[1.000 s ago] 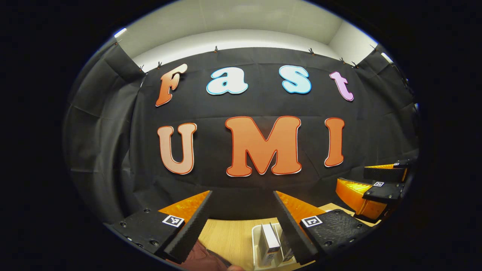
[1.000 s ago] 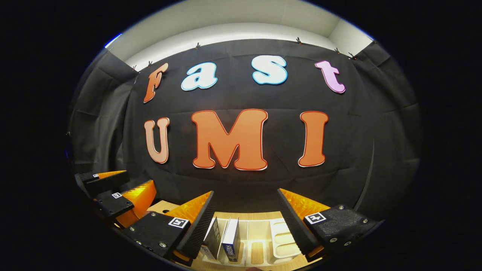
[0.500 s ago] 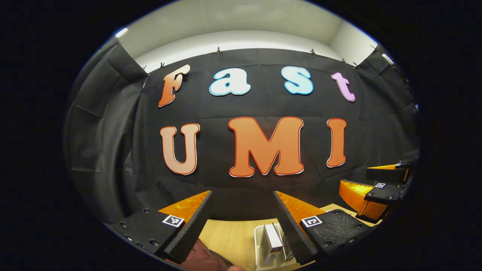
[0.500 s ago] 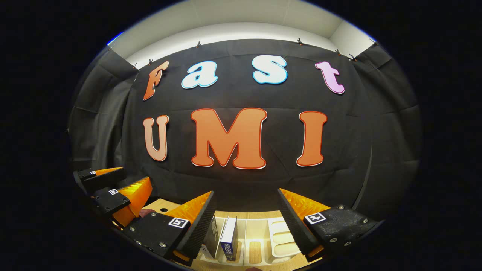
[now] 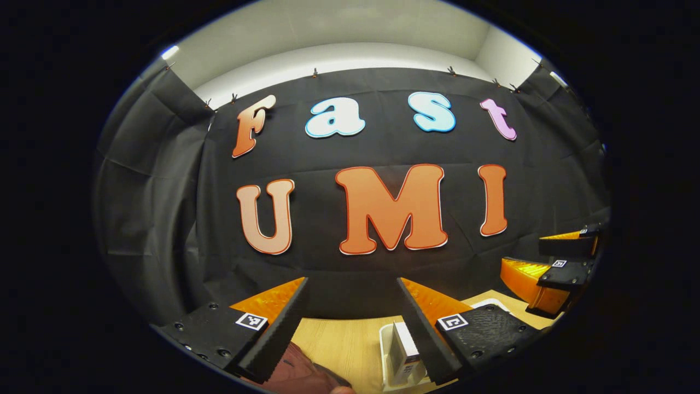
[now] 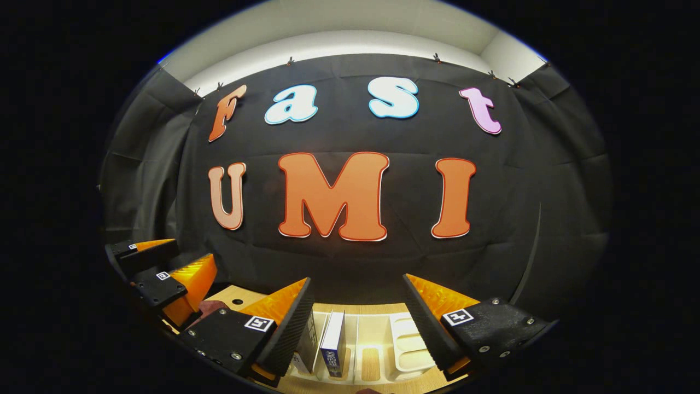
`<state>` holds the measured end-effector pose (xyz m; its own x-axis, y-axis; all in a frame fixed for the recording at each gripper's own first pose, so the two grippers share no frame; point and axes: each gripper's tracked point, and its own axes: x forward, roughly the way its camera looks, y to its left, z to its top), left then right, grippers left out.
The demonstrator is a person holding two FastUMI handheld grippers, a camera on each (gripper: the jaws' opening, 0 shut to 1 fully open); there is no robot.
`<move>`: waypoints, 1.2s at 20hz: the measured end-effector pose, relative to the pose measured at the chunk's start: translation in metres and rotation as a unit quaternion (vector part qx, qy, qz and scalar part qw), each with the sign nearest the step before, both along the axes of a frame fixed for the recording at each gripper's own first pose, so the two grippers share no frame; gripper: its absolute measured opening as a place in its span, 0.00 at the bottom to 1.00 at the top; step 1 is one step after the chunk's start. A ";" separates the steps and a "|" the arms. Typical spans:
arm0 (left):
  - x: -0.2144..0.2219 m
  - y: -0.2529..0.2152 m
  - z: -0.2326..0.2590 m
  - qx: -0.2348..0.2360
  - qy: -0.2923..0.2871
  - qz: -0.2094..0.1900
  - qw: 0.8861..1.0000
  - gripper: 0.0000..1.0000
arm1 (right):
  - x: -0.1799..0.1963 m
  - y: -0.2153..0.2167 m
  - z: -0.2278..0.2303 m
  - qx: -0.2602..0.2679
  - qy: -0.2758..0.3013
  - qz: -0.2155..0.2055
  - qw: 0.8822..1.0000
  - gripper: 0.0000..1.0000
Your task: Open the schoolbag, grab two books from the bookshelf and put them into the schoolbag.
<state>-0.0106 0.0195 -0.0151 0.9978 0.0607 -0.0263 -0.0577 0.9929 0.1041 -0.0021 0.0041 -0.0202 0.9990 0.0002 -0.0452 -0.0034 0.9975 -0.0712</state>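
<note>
A white slotted bookshelf (image 6: 404,345) stands on the wooden table, low in the right gripper view, with two upright books (image 6: 332,347) in its left slots. My right gripper (image 6: 358,317) hangs open above and in front of it. In the left gripper view the same bookshelf (image 5: 387,355) shows a white book (image 5: 406,350) behind my open left gripper (image 5: 353,317). A dark red schoolbag (image 5: 295,372) peeks in at the bottom edge, below the left finger. Each gripper appears in the other's view: the right gripper (image 5: 558,262) at far right, the left gripper (image 6: 158,268) at far left.
The light wooden table (image 5: 339,345) runs under both grippers up to the black cloth wall. A small hole shows in the tabletop (image 6: 237,301) near the left gripper.
Both views have shifted slightly: the left gripper has drifted left, so the bookshelf sits further right in its view. Both grippers stay open and empty.
</note>
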 end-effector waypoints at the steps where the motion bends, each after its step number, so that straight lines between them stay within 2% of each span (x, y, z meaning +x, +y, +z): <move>1: -0.001 -0.002 -0.004 0.002 0.005 -0.004 1.000 0.96 | 0.000 -0.001 -0.003 0.000 0.004 -0.001 1.000 0.95; 4: -0.004 -0.002 -0.027 0.014 0.034 -0.007 0.999 0.99 | 0.000 -0.007 -0.011 0.000 0.014 -0.007 1.000 0.95; 5: -0.006 -0.001 -0.037 0.019 0.047 -0.008 0.999 0.95 | 0.000 -0.010 -0.013 0.000 0.018 -0.010 1.000 0.95; 6: -0.007 0.001 -0.050 0.027 0.062 -0.009 0.998 0.95 | 0.000 -0.013 -0.015 0.001 0.021 -0.013 1.000 0.95; 10: -0.024 0.017 -0.111 0.084 0.128 0.001 0.988 0.95 | 0.002 -0.023 -0.027 0.001 0.036 -0.022 0.999 0.96; 12: -0.036 0.026 -0.147 0.113 0.169 0.003 0.979 0.95 | 0.004 -0.026 -0.033 -0.001 0.041 -0.022 0.999 0.96; 16: -0.060 0.041 -0.217 0.151 0.269 0.003 0.951 0.98 | 0.005 -0.026 -0.043 -0.012 0.049 -0.017 0.999 0.96; 24: -0.105 0.058 -0.303 0.212 0.361 -0.012 0.908 0.99 | 0.005 -0.040 -0.055 -0.030 0.062 -0.043 0.997 0.96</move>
<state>-0.1156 0.0770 -0.3180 0.7308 0.1971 -0.6535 0.1980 0.8550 0.4794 0.0034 -0.0356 -0.0753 0.9819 -0.0910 -0.1661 0.0688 0.9884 -0.1350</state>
